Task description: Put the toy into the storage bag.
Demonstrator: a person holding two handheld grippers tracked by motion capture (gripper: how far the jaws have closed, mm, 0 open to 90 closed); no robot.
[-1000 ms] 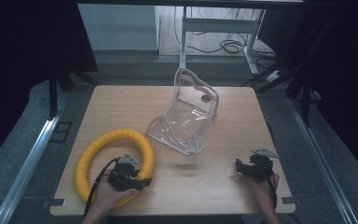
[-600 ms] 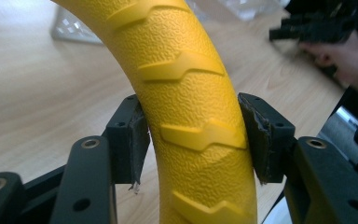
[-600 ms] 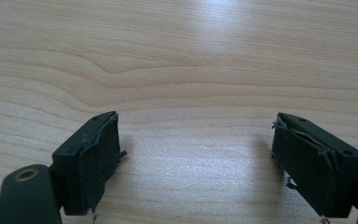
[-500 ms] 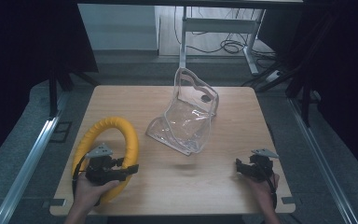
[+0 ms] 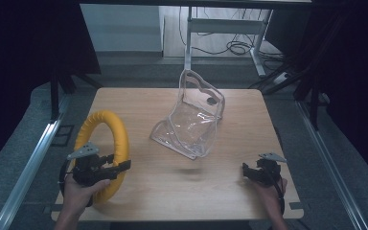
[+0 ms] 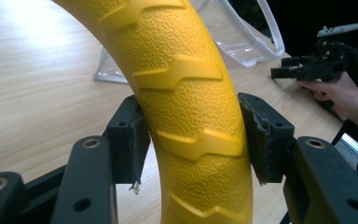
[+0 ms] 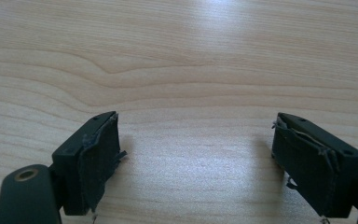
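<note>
No text, label, brand, number or sign can be read on anything here.

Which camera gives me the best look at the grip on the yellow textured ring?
The left gripper view: the left gripper has both pads pressed against the yellow textured ring. The high view shows the whole ring tilted up off the wooden table, but the grip looks small.

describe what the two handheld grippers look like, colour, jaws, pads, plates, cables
Both the left gripper and the right gripper are black, boxy tools with two flat jaws. Each carries a grey three-cornered plate on top and trails a black cable. The jaws have round bolt holes and dark pads that are frayed at the edges. No sleeves reach the forearms in the high view.
</note>
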